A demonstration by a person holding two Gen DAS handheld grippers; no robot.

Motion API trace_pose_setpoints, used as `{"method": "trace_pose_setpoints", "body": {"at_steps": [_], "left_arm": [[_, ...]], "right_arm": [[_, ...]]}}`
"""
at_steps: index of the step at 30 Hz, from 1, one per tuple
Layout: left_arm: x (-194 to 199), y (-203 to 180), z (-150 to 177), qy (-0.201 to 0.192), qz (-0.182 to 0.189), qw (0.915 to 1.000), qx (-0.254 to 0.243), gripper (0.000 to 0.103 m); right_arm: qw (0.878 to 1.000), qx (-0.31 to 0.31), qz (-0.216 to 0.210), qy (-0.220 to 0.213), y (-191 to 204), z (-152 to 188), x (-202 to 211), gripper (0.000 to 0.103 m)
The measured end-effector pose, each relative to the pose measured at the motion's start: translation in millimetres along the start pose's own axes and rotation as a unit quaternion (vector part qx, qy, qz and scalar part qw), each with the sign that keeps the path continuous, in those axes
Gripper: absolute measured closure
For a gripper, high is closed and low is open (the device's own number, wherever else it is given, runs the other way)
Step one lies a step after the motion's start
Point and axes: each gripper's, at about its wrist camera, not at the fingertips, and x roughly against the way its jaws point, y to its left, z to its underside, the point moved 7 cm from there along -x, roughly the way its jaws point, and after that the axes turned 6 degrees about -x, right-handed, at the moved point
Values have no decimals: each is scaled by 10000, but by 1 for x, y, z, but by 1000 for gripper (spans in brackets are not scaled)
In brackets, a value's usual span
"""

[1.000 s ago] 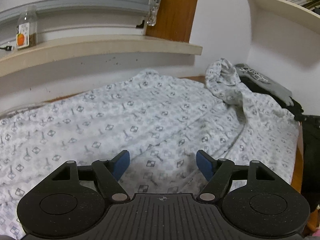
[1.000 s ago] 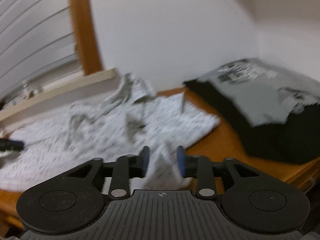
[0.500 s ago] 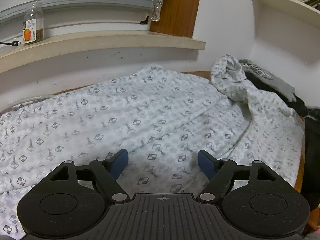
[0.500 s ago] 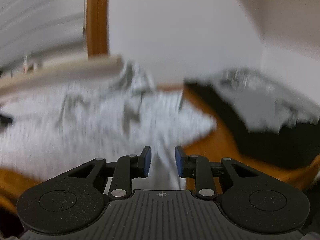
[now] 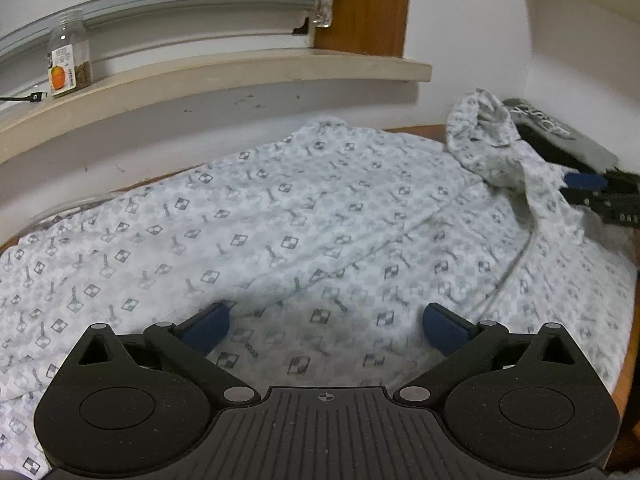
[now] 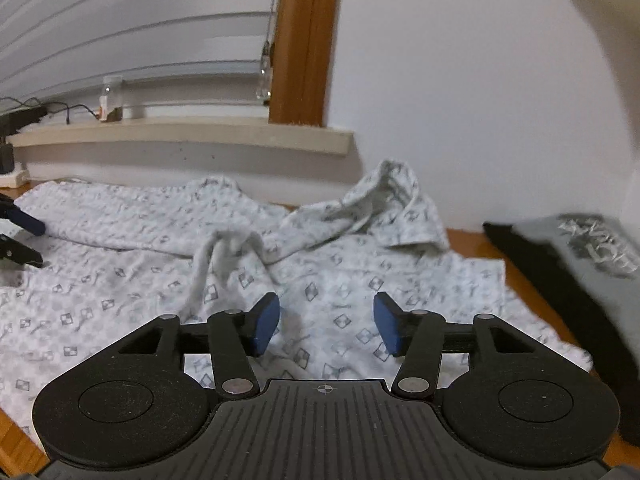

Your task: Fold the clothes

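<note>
1. The white cotton garment with a grey checker-and-key print (image 5: 304, 216) lies spread over the orange-brown wooden table (image 6: 476, 240). Most of it is flat, and its long axis runs across the table along the wall under the cream window ledge (image 5: 224, 76).

2. One end is not flat. A rumpled sleeve or collar part (image 6: 384, 196) stands up in a heap toward the corner of the wall, and a twisted ridge of cloth (image 6: 224, 256) runs down from it toward the right hand-held gripper.

3. The left hand-held gripper (image 5: 325, 322) hangs low over the flat middle of the garment with its blue pads spread wide. Nothing is between them.

4. The right hand-held gripper (image 6: 326, 322) is also spread and holds nothing. It sits over the end nearer the folded black and grey printed clothes (image 6: 580, 264), which lie just beside the garment's edge.

5. The relation that matters: the heaped part lies ahead of the right hand-held gripper, slightly to its left. From the left one it is far off to the right, at the garment's other end. So the right hand is plainly nearer the untidy cloth, and the left is nearer the smooth span.

6. My judgement: the garment is laid out but is not a finished fold. Any fold across the long axis would need both ends held.
</note>
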Motion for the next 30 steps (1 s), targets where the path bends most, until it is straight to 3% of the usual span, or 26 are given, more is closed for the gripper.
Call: {"method": "trace_pose_setpoints", "body": {"at_steps": [4, 11, 14, 16, 21, 27, 30], "left_arm": [[-6, -15, -36, -124, 118, 9998, 38, 0], [-64, -98, -120, -136, 520, 9980, -345, 1], [-96, -137, -149, -53, 707, 9962, -509, 15], [-118, -163, -169, 2, 832, 9946, -619, 36], [-171, -227, -217, 139, 1118, 9897, -888, 45], [-208, -230, -217, 260, 674, 9917, -1060, 47], [-205, -220, -221, 240, 788, 9917, -990, 95]], "right_arm": [[9993, -243, -225, 189, -5, 2, -5, 41], [9984, -328, -161, 438, -1, 7, -9, 41], [9978, -372, -268, 482, -2, 7, -10, 41], [9964, -515, -368, 565, -5, 7, -12, 40], [9946, -705, -469, 603, -8, 7, -13, 40], [9953, -664, -431, 558, -7, 8, -12, 40], [9955, -656, -414, 553, -7, 8, -13, 40]]}}
